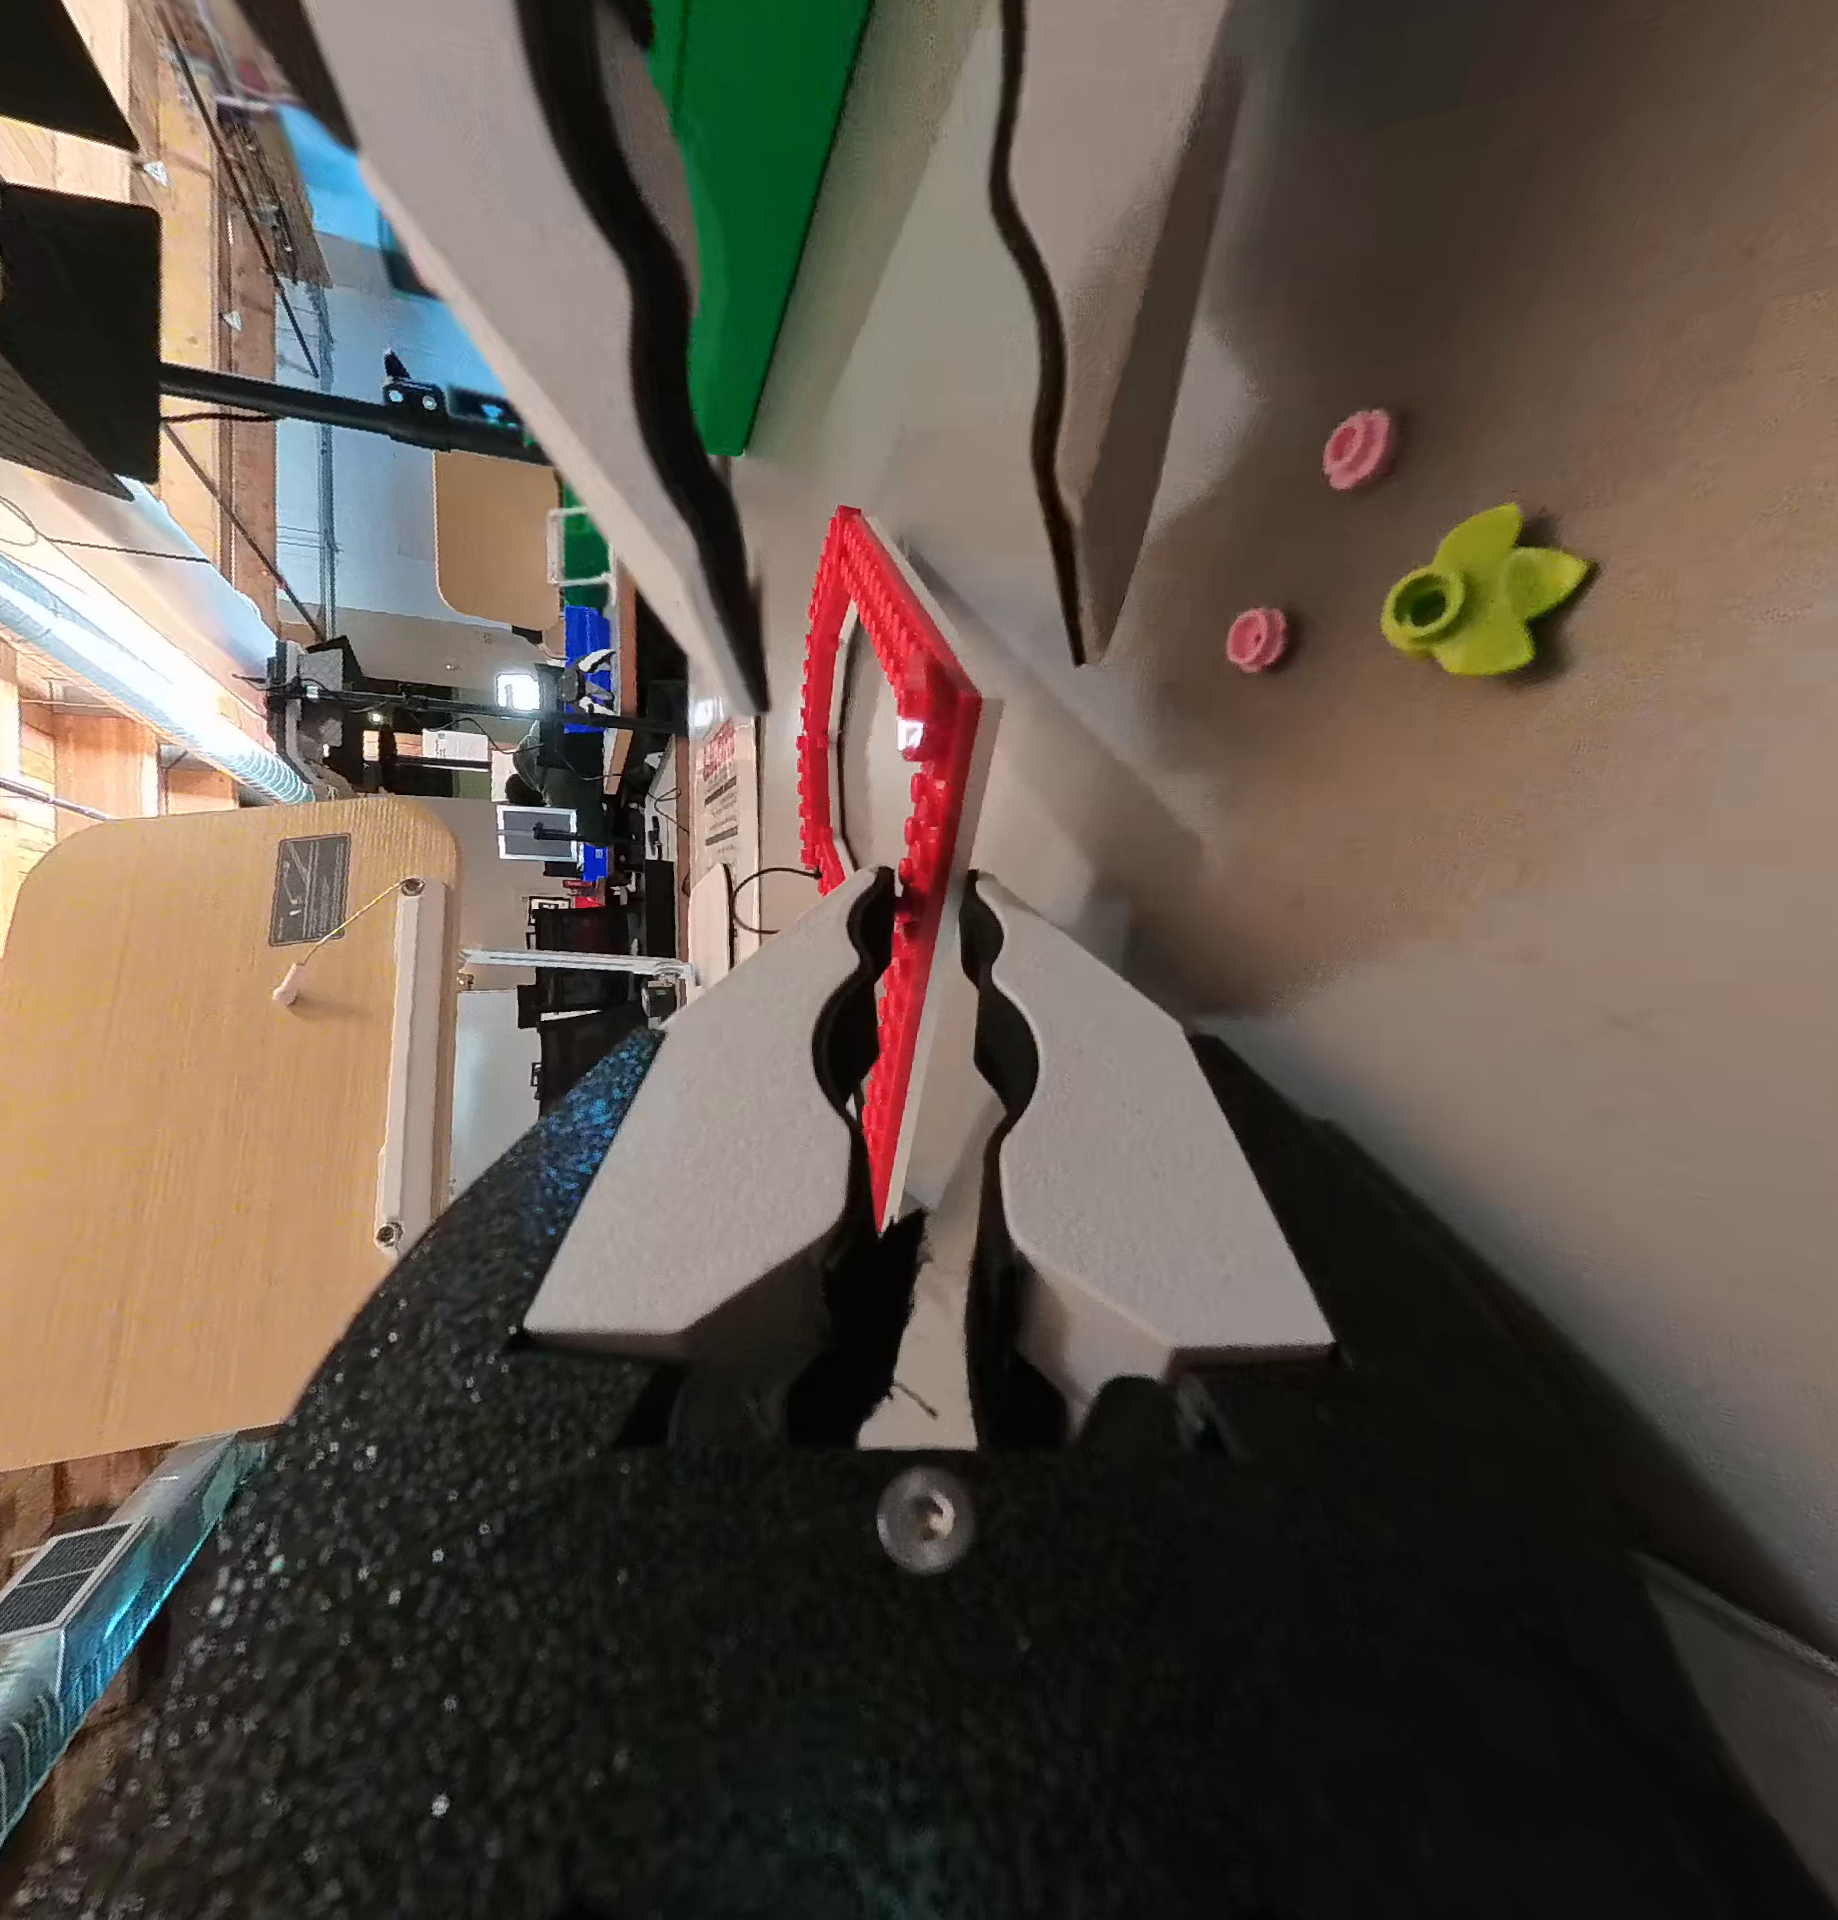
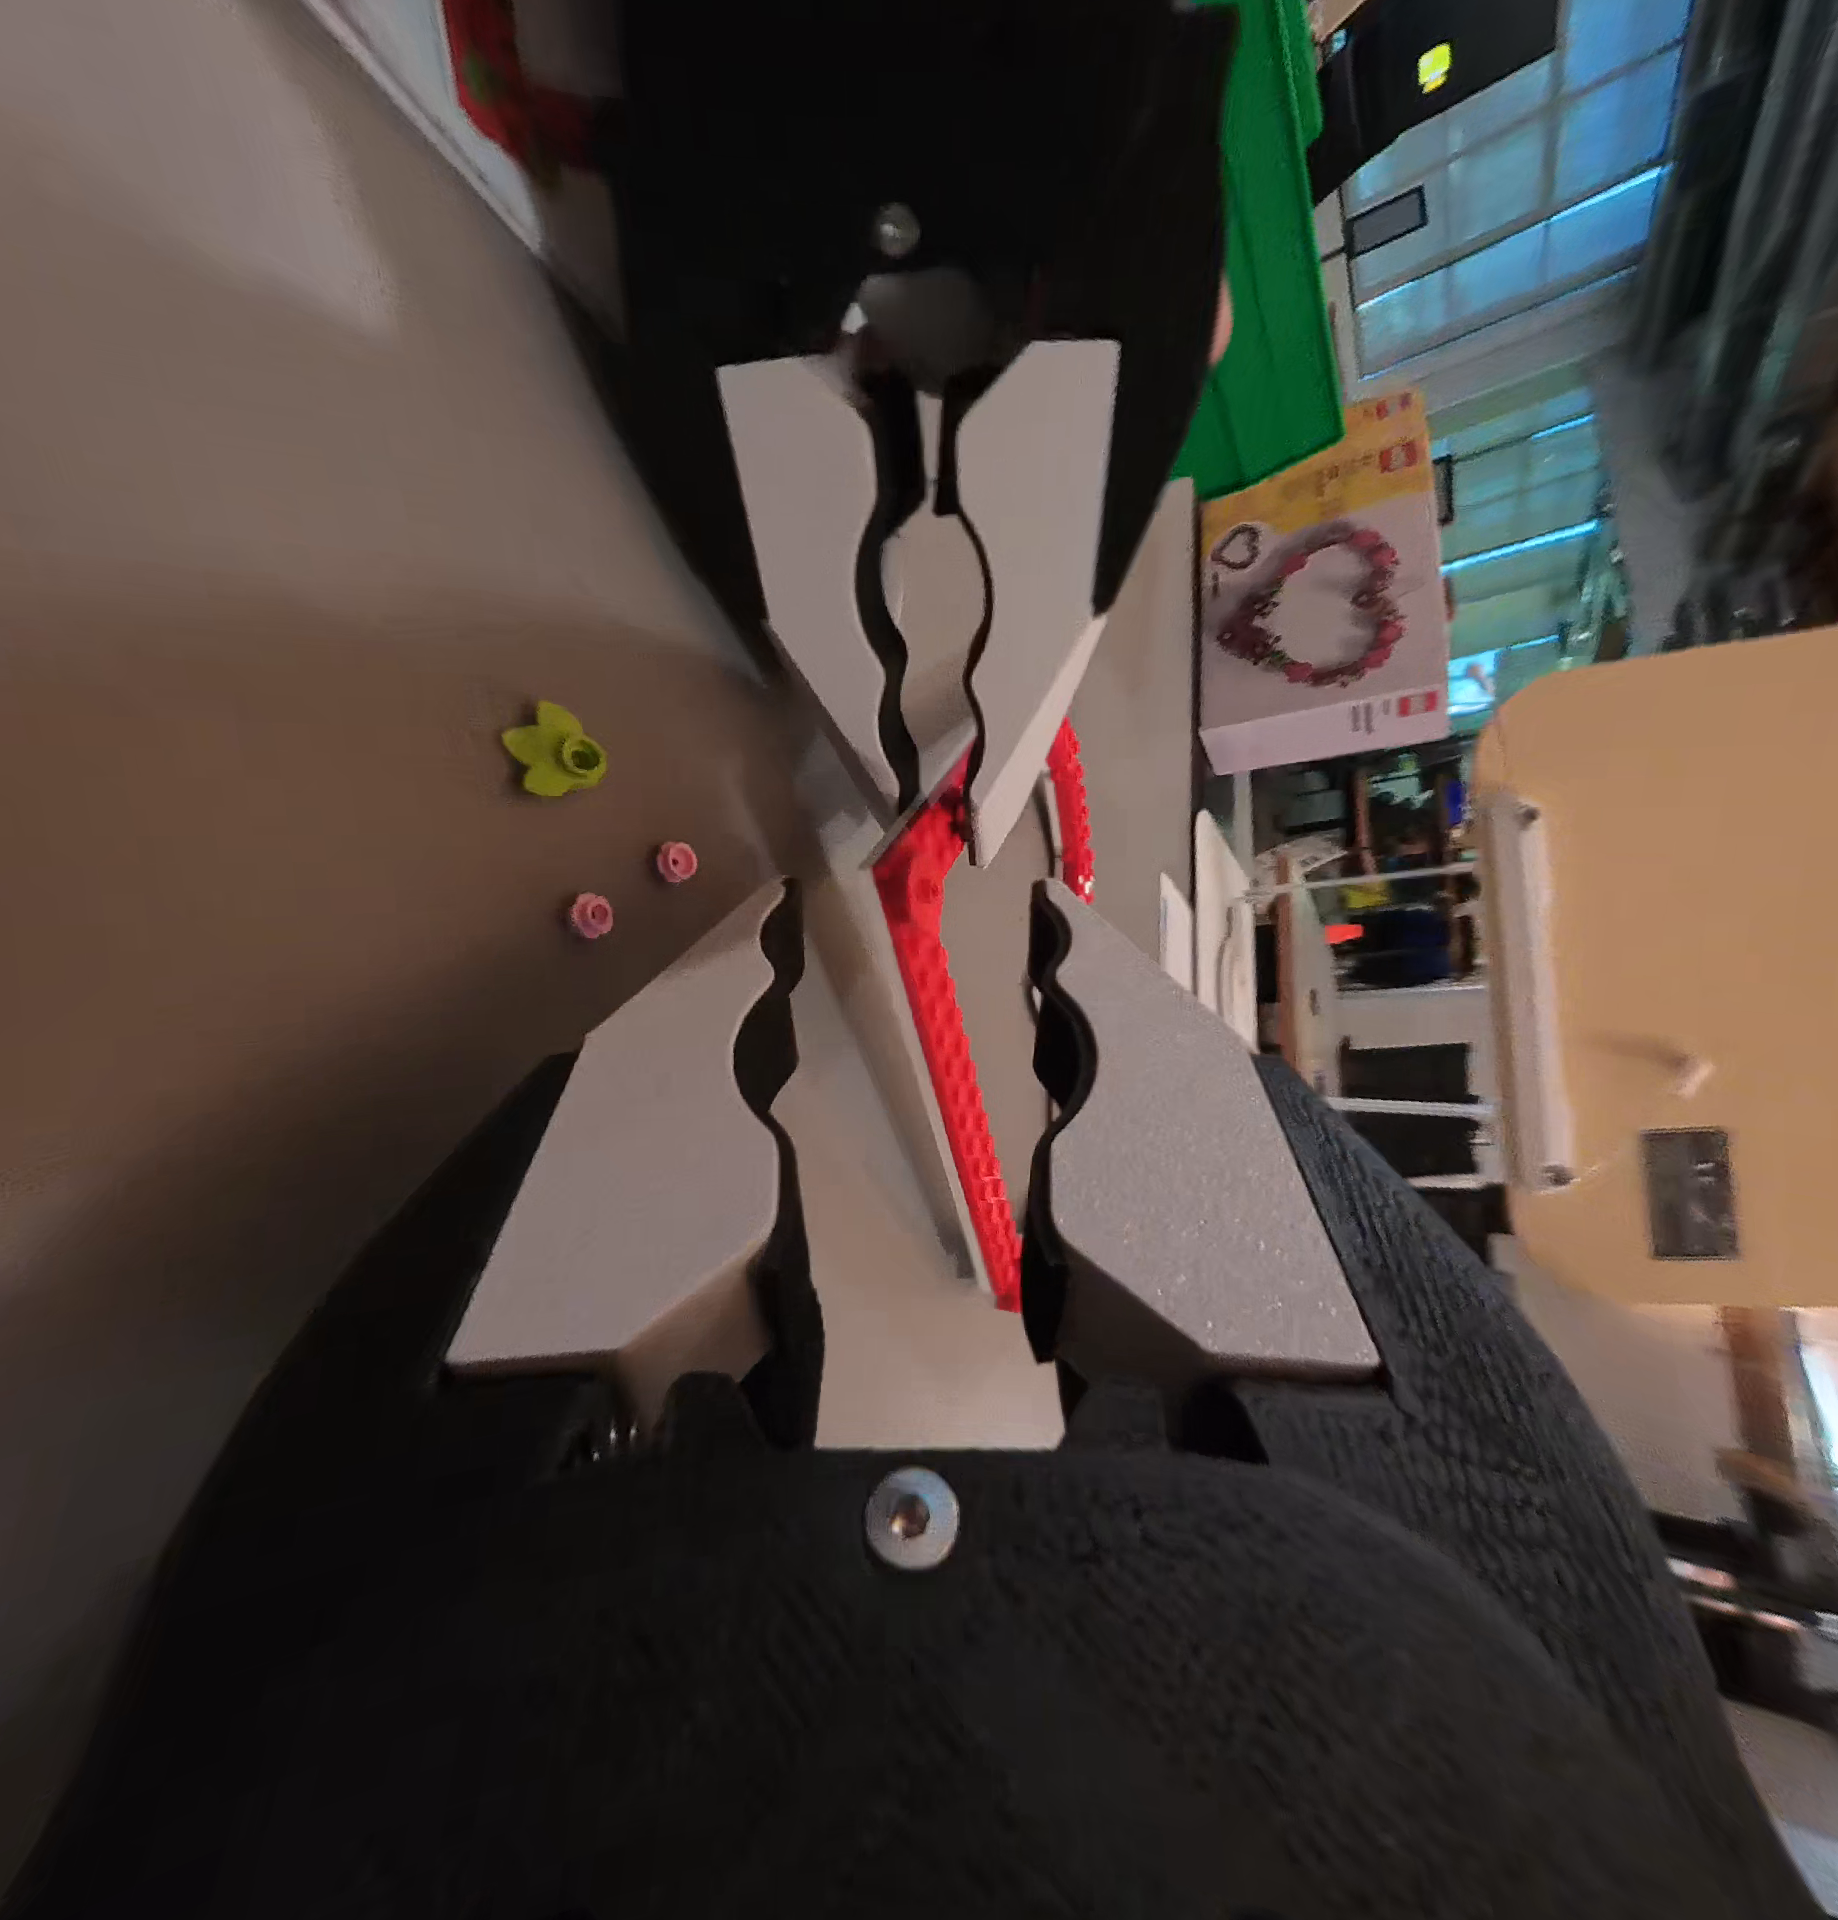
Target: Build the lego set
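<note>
A red lego frame plate (image 1: 936, 790) is held up on edge above the table. My left gripper (image 1: 925, 883) is shut on its near end. My right gripper (image 1: 920, 675) reaches in from the far side, open, with its fingers either side of the frame's far part. In the right wrist view, my right gripper (image 2: 915, 891) is open with the red frame (image 2: 946, 1039) standing between its jaws, close to the right pad. The left gripper (image 2: 941, 826) pinches the frame's other end. A lime leaf piece (image 1: 1466, 597) and two pink round studs (image 1: 1362, 447) (image 1: 1258, 639) lie loose on the table.
The grey table (image 1: 1517, 935) carries a green baseplate (image 1: 759, 208) behind the grippers. The set's box (image 2: 1320, 582) stands past the frame. The leaf piece (image 2: 556, 764) and pink studs (image 2: 676, 862) lie left of my right gripper. Chairs and stands fill the background.
</note>
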Action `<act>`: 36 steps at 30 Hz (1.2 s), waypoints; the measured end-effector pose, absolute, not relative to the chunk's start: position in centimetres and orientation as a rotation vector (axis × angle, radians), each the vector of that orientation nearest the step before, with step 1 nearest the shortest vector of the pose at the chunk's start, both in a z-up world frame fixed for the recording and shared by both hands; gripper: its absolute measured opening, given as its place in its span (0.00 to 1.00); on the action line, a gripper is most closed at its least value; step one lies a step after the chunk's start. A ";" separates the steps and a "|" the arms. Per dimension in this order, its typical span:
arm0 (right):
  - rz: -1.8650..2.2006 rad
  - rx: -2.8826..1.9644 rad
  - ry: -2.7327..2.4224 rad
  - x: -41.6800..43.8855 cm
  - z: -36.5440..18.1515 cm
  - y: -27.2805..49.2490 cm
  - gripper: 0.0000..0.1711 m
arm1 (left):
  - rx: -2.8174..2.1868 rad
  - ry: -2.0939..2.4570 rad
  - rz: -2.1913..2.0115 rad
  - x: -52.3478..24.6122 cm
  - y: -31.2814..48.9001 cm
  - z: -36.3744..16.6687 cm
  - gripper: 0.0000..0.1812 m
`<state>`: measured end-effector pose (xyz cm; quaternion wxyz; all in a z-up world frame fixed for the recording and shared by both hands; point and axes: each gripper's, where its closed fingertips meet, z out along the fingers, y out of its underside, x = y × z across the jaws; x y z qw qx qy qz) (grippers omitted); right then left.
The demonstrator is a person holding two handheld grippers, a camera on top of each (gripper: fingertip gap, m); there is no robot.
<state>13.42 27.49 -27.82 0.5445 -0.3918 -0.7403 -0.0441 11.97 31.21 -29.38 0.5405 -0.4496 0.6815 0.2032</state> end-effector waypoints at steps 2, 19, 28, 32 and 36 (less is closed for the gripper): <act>-0.186 -0.876 -1.767 13.4 -28.1 27.5 0.20 | -1.073 1.612 0.481 11.9 31.3 -29.3 0.06; -0.378 -0.732 -1.740 12.6 -28.7 28.2 0.11 | -1.078 1.610 0.478 11.8 31.4 -29.3 0.05; -0.393 -0.707 -1.719 12.5 -28.6 28.4 0.08 | -1.082 1.613 0.470 11.8 31.3 -29.4 0.06; -0.409 -0.660 -1.717 12.4 -28.5 28.4 0.08 | -1.085 1.610 0.463 11.8 31.3 -29.3 0.06; -0.399 -0.663 -1.718 12.4 -28.5 28.4 0.08 | -1.085 1.611 0.470 11.8 31.4 -29.4 0.06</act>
